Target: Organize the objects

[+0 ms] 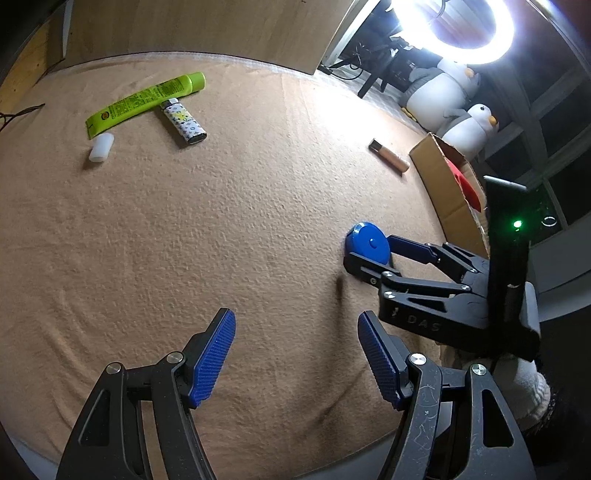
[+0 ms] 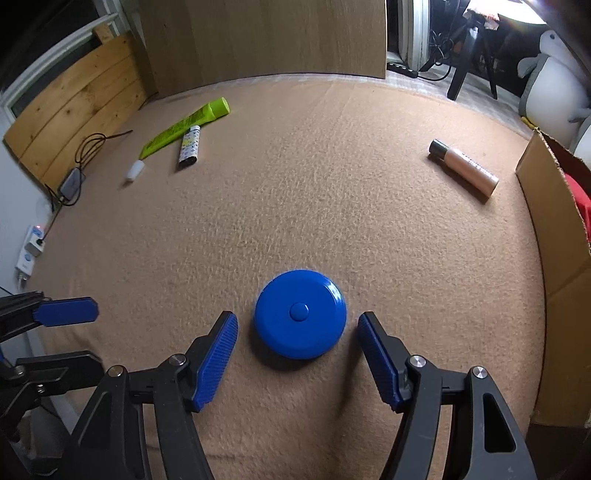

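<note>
A round blue disc with a centre button lies flat on the tan blanket. My right gripper stands open around the disc's near half, with a gap between each pad and the disc. In the left wrist view the disc sits between the right gripper's fingers. My left gripper is open over bare blanket with nothing between its pads. A green tube, a patterned lighter and a small white cap lie far left. A beige tube with a black cap lies far right.
An open cardboard box holding something red stands at the blanket's right edge. Wooden boards stand behind. Cables and a power strip lie off the left edge. Plush penguins and a ring light are beyond the right side.
</note>
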### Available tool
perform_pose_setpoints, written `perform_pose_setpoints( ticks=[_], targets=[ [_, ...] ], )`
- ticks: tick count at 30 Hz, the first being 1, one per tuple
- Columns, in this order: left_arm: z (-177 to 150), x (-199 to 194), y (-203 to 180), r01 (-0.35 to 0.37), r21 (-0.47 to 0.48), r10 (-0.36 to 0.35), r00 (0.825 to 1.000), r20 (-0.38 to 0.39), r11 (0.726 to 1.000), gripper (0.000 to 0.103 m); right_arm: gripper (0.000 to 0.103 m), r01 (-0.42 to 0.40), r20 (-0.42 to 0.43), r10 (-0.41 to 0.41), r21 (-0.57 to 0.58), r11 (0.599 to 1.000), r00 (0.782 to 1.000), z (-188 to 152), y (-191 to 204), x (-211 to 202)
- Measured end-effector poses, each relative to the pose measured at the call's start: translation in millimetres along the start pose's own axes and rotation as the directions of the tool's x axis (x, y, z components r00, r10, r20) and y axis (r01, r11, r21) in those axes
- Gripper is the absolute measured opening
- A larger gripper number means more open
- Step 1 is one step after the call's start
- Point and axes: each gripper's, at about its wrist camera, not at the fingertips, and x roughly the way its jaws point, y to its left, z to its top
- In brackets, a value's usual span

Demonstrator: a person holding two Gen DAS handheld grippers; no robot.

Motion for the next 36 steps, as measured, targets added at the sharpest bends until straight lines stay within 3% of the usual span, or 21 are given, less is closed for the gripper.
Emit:
perform_pose_setpoints(
  ticks=[8, 10, 13, 22, 29, 36],
  targets=[
    [-2.7, -4.6, 6.7, -0.007, -0.021, 0.007, 1.000, 0.009, 1.000, 0.072, 0.063, 0.086, -0.005, -0.087, -0.070, 0.994, 0.996, 0.0, 10.9, 3.9],
    [-3.1, -4.5, 7.7, -0.008, -0.024, 0.008, 1.000, 0.010, 1.000, 0.072, 0.055, 0.098, -0.001, -0.099, -0.072, 0.993, 0.995, 0.1, 10.0, 3.3],
    [-3.7, -4.8, 8.0, -0.006, -0.024, 0.007, 1.000, 0.010, 1.000, 0.072, 0.046, 0.097, 0.002, -0.097, -0.070, 0.993, 0.995, 1.0, 8.2, 1.7],
    [0.8, -0.8, 1.4, -0.004, -0.012, 0.004, 1.000, 0.006, 1.000, 0.072, 0.046, 0.069, 0.008, -0.069, -0.038, 0.997, 0.998, 3.4, 0.3, -8.2],
    [5.3, 6.6, -10.8, 0.003, 0.006, -0.003, 1.000, -0.004, 1.000, 0.072, 0.046, 0.060, 0.078, -0.063, 0.036, 0.998, 0.995, 8.7, -26.7, -46.6],
    [10.0, 13.2, -25.4, 0.008, 0.025, -0.008, 1.000, -0.009, 1.000, 0.072, 0.046, 0.098, 0.147, -0.120, 0.147, 0.984, 0.982, 6.0, -74.6, -88.2]
  ],
)
